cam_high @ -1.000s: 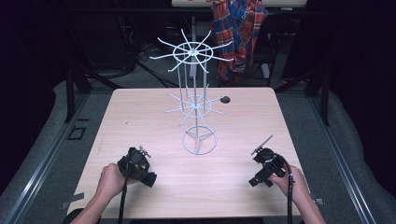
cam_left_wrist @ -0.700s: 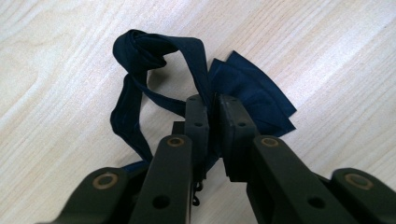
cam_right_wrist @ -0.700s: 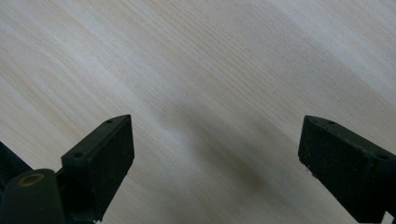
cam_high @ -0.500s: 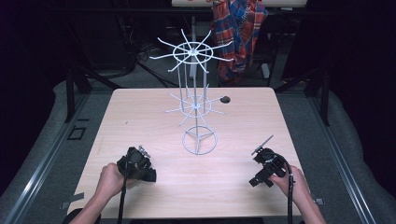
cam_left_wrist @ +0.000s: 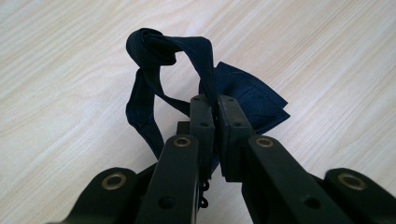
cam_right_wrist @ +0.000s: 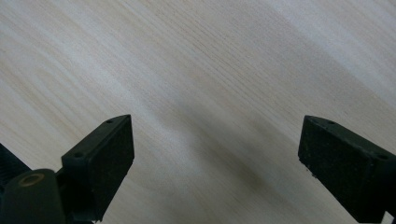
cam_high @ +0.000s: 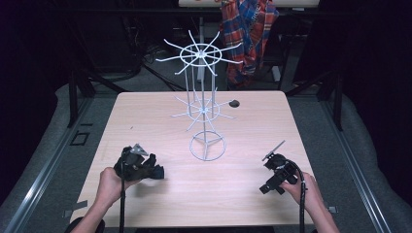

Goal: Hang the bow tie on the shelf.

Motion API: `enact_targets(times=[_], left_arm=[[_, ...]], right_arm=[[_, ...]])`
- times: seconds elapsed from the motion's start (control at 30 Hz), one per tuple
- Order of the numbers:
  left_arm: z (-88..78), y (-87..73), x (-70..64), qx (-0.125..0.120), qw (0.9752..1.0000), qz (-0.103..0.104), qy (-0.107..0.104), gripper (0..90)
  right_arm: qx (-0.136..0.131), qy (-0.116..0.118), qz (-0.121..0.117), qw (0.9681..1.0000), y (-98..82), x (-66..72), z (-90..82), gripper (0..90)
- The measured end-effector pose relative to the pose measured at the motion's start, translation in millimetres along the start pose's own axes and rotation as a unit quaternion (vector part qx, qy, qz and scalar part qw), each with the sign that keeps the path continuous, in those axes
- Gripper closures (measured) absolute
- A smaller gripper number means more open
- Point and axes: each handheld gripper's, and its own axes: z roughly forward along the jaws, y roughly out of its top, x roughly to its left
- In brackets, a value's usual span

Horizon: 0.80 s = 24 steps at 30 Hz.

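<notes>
Your left gripper (cam_left_wrist: 210, 116) has just clenched its jaws on the strap of the dark navy fabric bow tie (cam_left_wrist: 187, 88), near the white wire display stand (cam_high: 204, 107). Hanging it remains. Your right gripper (cam_right_wrist: 215, 158) rests released, holding nothing.

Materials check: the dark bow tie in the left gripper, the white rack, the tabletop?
Bow tie: dark navy woven fabric, matte; it folds and its strap loops limply. Rack: thin wire, probably white-coated metal, with a smooth, even finish. Table: pale wood grain, likely laminate or veneer; flat with a low sheen.
</notes>
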Motion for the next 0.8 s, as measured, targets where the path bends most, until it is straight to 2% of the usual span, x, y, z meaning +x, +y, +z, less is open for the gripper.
enact_targets(times=[0.17, 0.2, 0.23, 0.27, 0.37, 0.4, 0.47, 0.5, 0.53, 0.6, 0.63, 0.67, 0.8], left_arm=[[-3.9, 0.8, 1.5, -0.016, 0.9999, -0.006, -0.001, 86.3], [-6.9, 1.5, 2.7, -0.028, 0.9996, -0.009, 0.000, 86.3], [-6.9, 1.5, 2.7, -0.028, 0.9996, -0.009, 0.000, 86.3], [-9.4, 2.1, 3.2, -0.043, 0.9989, -0.015, 0.001, 86.3], [-12.7, 3.2, 4.5, -0.058, 0.9982, -0.018, -0.001, 86.3], [-13.9, 3.9, 4.9, -0.062, 0.9979, -0.018, 0.000, 86.3], [-16.2, 5.3, 5.7, -0.072, 0.9973, -0.018, 0.000, 86.3], [-16.5, 5.9, 5.8, -0.074, 0.9971, -0.019, -0.003, 86.3], [-17.8, 7.0, 6.0, -0.080, 0.9966, -0.020, -0.006, 86.4], [-18.2, 7.6, 6.2, -0.080, 0.9966, -0.019, -0.007, 86.5], [-18.6, 8.7, 6.5, -0.084, 0.9963, -0.019, -0.008, 86.5], [-18.7, 9.2, 6.6, -0.085, 0.9961, -0.020, -0.009, 86.5], [-19.9, 10.4, 7.2, -0.089, 0.9957, -0.022, -0.008, 86.7]], right_arm=[[0.002, 0.000, 0.000, 1.0000, 0.1, 0.0, 0.2, 10.4], [0.002, -0.001, 0.000, 1.0000, 0.2, -0.1, 0.2, 10.4], [0.002, 0.000, 0.000, 1.0000, 0.2, -0.1, 0.3, 10.5], [0.002, 0.000, 0.000, 1.0000, 0.2, -0.2, 0.4, 10.5], [0.002, 0.000, -0.001, 1.0000, 0.2, -0.2, 0.5, 10.5], [-0.009, 0.002, 0.009, 0.9999, -0.7, 1.0, 2.2, 10.5], [-0.009, 0.002, 0.009, 0.9999, -0.6, 1.0, 2.4, 10.5], [0.011, -0.001, -0.009, 0.9999, 1.2, -1.2, -0.3, 10.5], [0.015, -0.002, -0.013, 0.9998, 1.6, -1.6, -0.8, 10.5], [0.012, -0.001, -0.011, 0.9999, 1.3, -1.3, -0.5, 10.5], [-0.009, 0.002, 0.009, 0.9999, -0.9, 0.8, 2.7, 10.5], [0.004, 0.002, 0.003, 1.0000, -0.2, -0.2, 1.0, 10.5], [0.002, 0.005, 0.007, 1.0000, -0.6, -0.4, 1.0, 10.6]])
